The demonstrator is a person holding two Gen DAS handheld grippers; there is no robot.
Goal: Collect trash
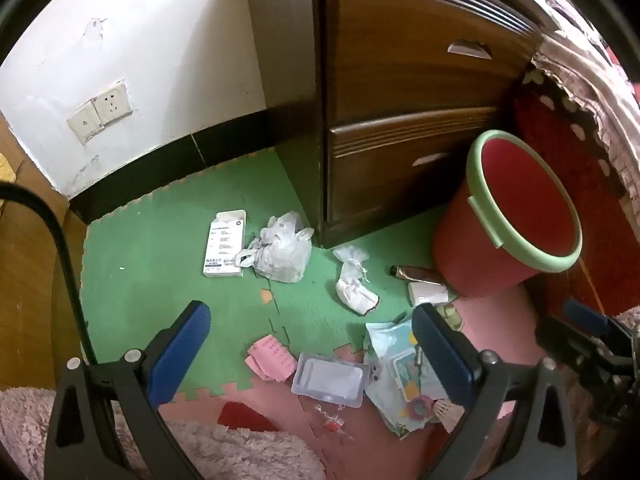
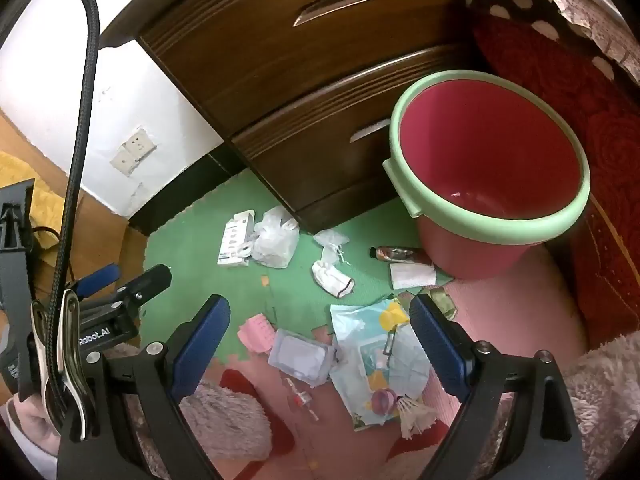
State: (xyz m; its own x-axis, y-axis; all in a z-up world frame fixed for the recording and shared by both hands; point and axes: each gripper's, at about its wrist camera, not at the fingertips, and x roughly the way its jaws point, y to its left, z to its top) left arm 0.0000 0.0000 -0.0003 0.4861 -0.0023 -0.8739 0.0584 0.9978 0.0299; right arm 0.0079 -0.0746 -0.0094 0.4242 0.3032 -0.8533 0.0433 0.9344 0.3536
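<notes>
- We read "Robot.AI" in white letters on the black body of the left gripper (image 2: 120,280).
- The white flat box's (image 1: 224,249) print is too small for us to read.

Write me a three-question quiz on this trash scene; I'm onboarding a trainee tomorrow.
1. True or false: the pink bin with the green rim already holds the crumpled plastic bag.
2. Multiple choice: what lies on the floor right beside the bin's base? A) brown tube B) white box C) pink paper
3. Fill in: both the left tool and the right tool have their jaws ____ and hold nothing.

Key: 1 false, the bag lies on the green mat; 2 A; 3 open.
</notes>
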